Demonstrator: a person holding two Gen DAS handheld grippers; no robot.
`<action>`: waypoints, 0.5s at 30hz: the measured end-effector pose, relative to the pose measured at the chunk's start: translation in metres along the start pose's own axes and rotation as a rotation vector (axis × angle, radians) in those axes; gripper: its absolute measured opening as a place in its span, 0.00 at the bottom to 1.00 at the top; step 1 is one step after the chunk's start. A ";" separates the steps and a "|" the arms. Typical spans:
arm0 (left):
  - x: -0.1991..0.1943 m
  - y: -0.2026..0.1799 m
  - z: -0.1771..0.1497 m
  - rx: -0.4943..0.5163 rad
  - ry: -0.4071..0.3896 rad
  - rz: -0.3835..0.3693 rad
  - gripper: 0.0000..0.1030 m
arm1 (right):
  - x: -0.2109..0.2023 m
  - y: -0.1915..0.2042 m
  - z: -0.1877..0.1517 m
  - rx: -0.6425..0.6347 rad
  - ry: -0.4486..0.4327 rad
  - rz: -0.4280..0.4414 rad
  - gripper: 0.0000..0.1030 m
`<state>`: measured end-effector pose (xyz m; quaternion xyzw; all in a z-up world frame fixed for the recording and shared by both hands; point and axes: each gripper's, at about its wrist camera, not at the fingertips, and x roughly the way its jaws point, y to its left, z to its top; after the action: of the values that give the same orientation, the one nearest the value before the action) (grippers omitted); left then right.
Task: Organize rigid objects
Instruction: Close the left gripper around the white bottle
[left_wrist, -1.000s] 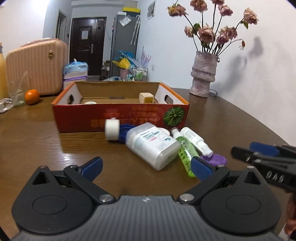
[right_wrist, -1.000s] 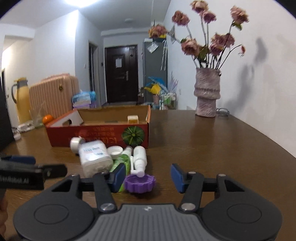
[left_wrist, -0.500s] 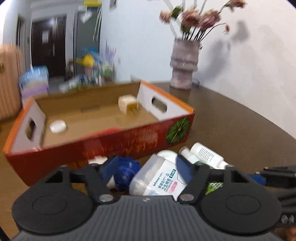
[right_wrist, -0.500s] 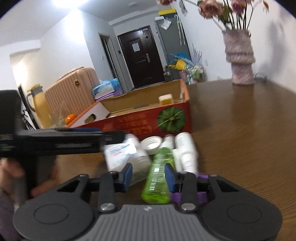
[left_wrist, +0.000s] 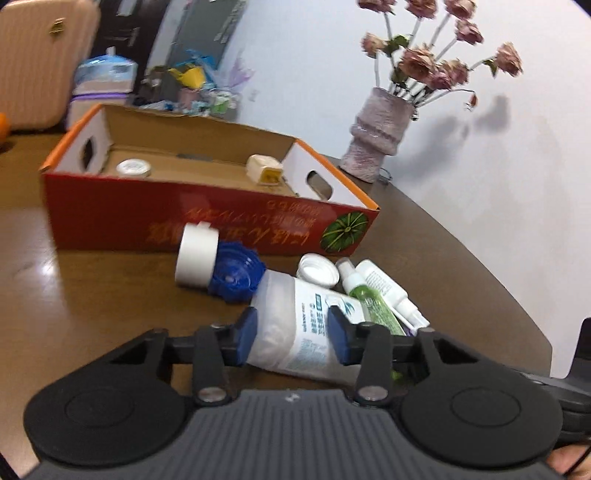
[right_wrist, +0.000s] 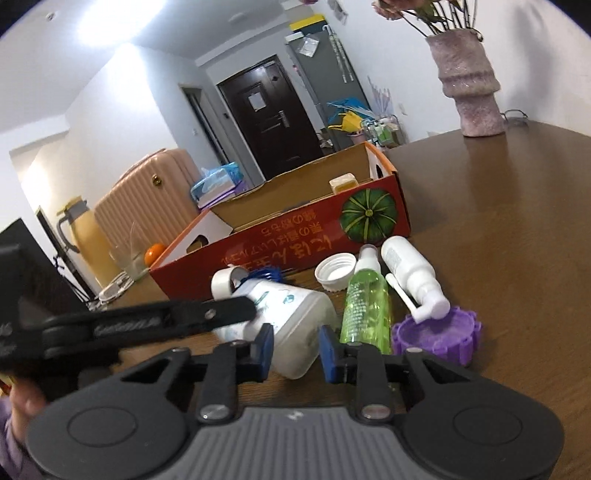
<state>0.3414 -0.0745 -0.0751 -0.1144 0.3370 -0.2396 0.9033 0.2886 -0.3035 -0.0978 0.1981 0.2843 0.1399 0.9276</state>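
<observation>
Both grippers have closed in on the heap since a second ago, when they hung back from it with their fingers spread wide. Now the left gripper (left_wrist: 291, 338) has its blue pads against the two sides of the white tub (left_wrist: 299, 325), which lies on its side on the brown table (left_wrist: 461, 280). The right gripper (right_wrist: 295, 350) stands narrowed around the tub's blunt end; from its own view I cannot tell whether the pads touch it.

At 12 o'clock from the tub sits the red cardboard box (left_wrist: 207, 225), holding a small white jar (left_wrist: 133, 168) and a cream cube (left_wrist: 265, 173). Between box and tub lie a roll of white tape (left_wrist: 195, 256) and a blue ridged lid (left_wrist: 236, 277), touching each other. At 2 o'clock from the tub lies a white cap (left_wrist: 318, 270), and at 3 o'clock, side by side, a green spray bottle (right_wrist: 366, 306) and a white spray bottle (right_wrist: 410, 273). The white one's nozzle rests on a purple ridged lid (right_wrist: 437, 338). A pink vase (left_wrist: 380, 136) stands well apart at 1 o'clock.
</observation>
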 end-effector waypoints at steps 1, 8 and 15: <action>-0.007 -0.003 -0.004 -0.006 -0.001 0.001 0.29 | -0.001 0.001 -0.002 0.003 -0.004 0.003 0.13; -0.054 -0.016 -0.035 -0.011 -0.045 0.057 0.33 | -0.018 0.016 -0.017 -0.035 0.001 0.052 0.16; -0.039 -0.004 -0.031 -0.043 -0.031 0.082 0.54 | -0.013 0.013 -0.008 -0.001 0.034 0.033 0.40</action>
<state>0.2936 -0.0593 -0.0757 -0.1234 0.3326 -0.1935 0.9147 0.2713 -0.2949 -0.0920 0.1997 0.2968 0.1590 0.9202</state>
